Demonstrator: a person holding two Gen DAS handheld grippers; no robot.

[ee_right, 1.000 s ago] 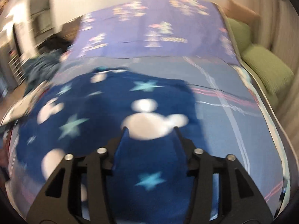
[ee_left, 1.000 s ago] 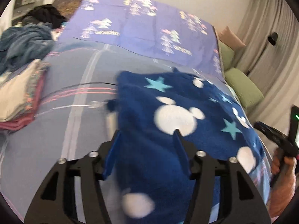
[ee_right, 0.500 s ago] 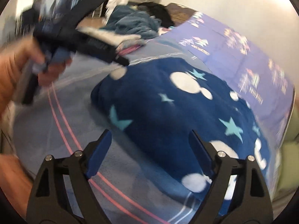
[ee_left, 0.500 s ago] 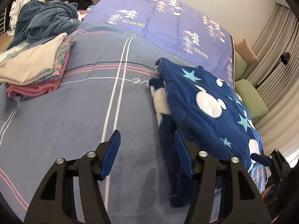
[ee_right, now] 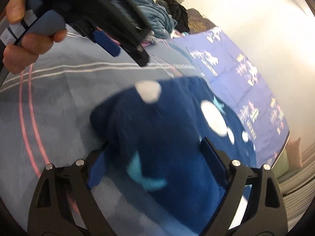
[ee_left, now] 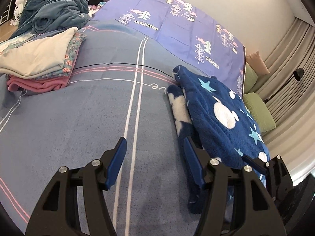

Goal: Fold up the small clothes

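Left wrist view: we see the left gripper [ee_left: 154, 147] apart over the bed [ee_left: 78, 118], empty. Right gripper [ee_right: 155, 155] jaws opening, straddling the folded blue fleece [ee_right: 167, 137] at lower centre.

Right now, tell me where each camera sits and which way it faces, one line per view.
Left wrist: on the left gripper, looking down along its open, empty fingers over the grey bedspread to the folded stack; the right gripper's tip shows at right.
Right wrist: on the right gripper, its jaws opening over the blue fleece garment, facing the purple sheet; the person's hand with the left gripper shows at top left.
Shared: garment, bedspread, purple sheet, each other's gripper.
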